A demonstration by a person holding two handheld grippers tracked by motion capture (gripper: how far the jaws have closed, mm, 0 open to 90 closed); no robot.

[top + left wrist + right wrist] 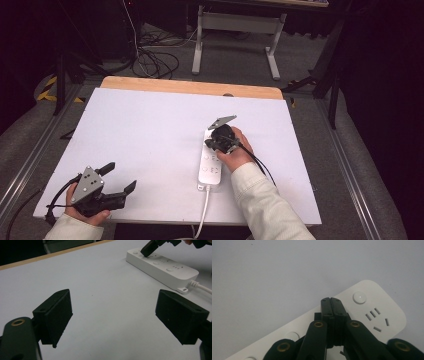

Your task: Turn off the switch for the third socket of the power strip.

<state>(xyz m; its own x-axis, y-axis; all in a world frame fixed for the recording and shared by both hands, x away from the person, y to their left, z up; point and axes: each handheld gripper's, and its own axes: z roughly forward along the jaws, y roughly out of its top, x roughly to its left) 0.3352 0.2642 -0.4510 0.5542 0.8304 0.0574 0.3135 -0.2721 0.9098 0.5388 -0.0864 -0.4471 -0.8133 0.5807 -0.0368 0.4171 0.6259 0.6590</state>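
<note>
While lying lengthwise right of the middle of the white surface (150, 130), white power strip (210, 161) with its white cable (204, 210) running off the near edge. Right gripper (214, 145) held over the strip's far half, pointing down at it, grey three-cornered plate on top. Fingers (327, 308) of that gripper pressed flat together, nothing between them, tips down on the strip's top face between two round white buttons (359, 297) and beside a socket (377, 320); from the left gripper view, closed tip (147, 250) meeting the strip near its far end. Left gripper (119, 177) resting low at the near left corner of the surface, well apart from the strip. Fingers (56, 315) there spread wide, bare surface between them, holding nothing. Strip's cable end (193, 284) nearest that gripper. Wooden edge (190, 86) showing along the far side.
</note>
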